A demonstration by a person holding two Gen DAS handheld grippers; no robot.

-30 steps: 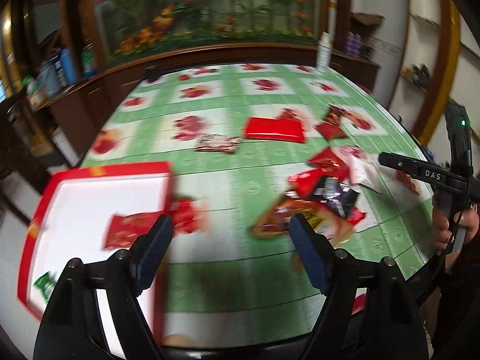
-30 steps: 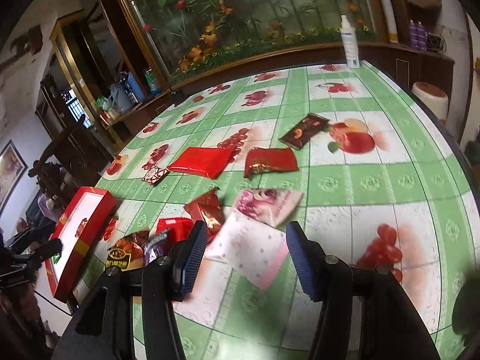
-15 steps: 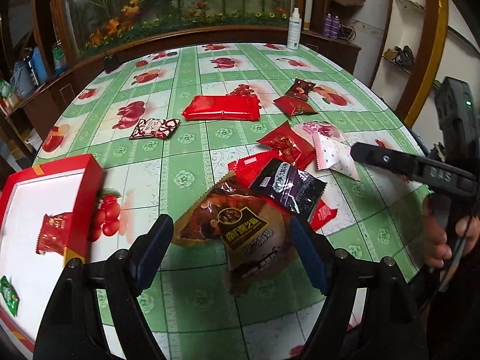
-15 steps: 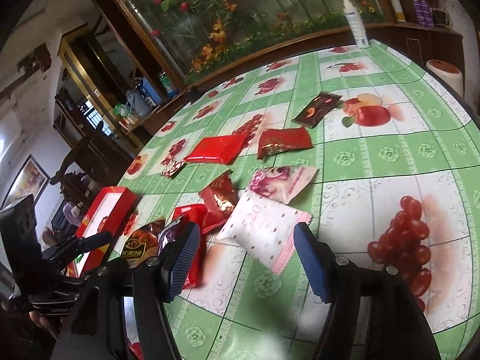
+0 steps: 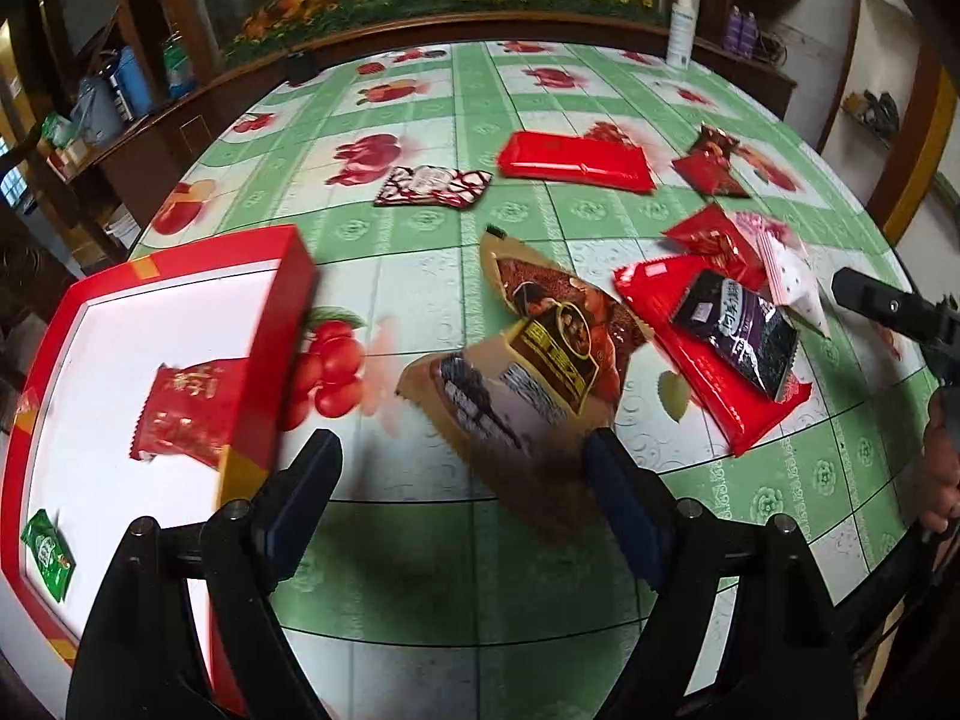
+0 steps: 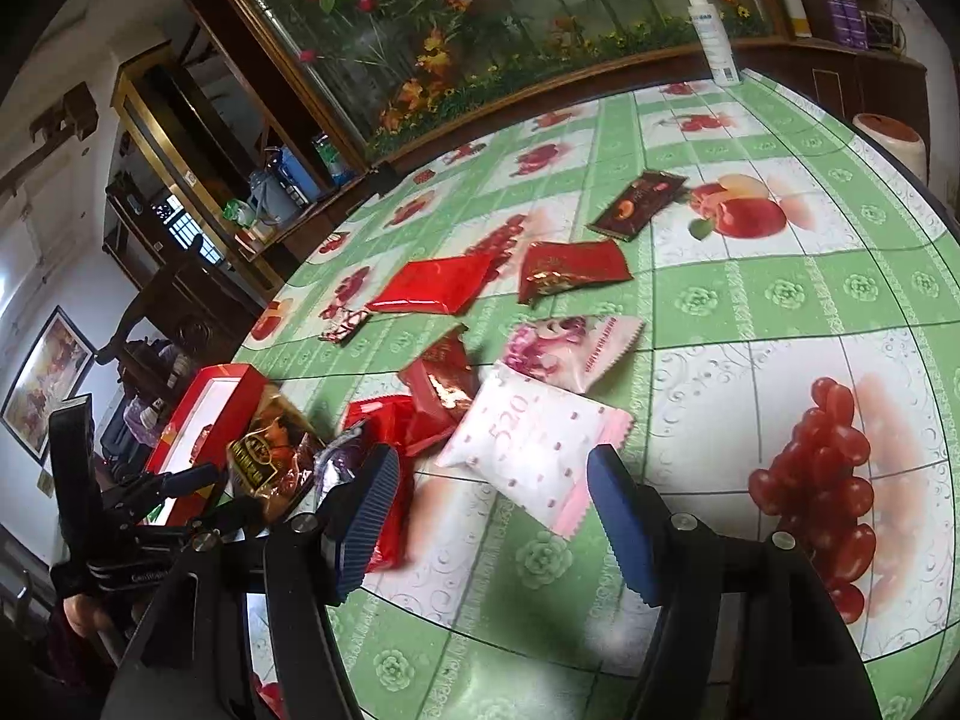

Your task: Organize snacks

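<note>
Left claw [image 5: 462,480] is spread wide with nothing in it, hovering low over the worktop [image 5: 420,570]. Right in front of it, between the two fingers, is a big brown snack bag [image 5: 528,372] lying flat, a bit blurry, its near end close to the right finger. Just left of the claw sits the red box [image 5: 282,324] with the white inside, and there's a red packet [image 5: 186,414] in it plus a small green packet [image 5: 48,552] near the front corner.

To the right of the brown bag there's a long red pack [image 5: 708,372] with a dark purple packet [image 5: 738,330] lying on top of it. Further back: a red-and-white patterned packet [image 5: 432,186] and a flat red pack [image 5: 576,162].

Right claw [image 6: 492,516] is also spread wide and holding nothing, just above the worktop. A white packet with pink dots [image 6: 534,450] lies right ahead between its fingers, not touched as far as I can see. Touching that one's far edge is a pink floral packet [image 6: 570,348], and a small red packet [image 6: 444,384] is just to the left. Beyond those are a dark red foil packet [image 6: 570,270] and a dark brown packet [image 6: 636,204], well apart from the claw. A white spray bottle [image 6: 714,36] stands at the far edge.
</note>
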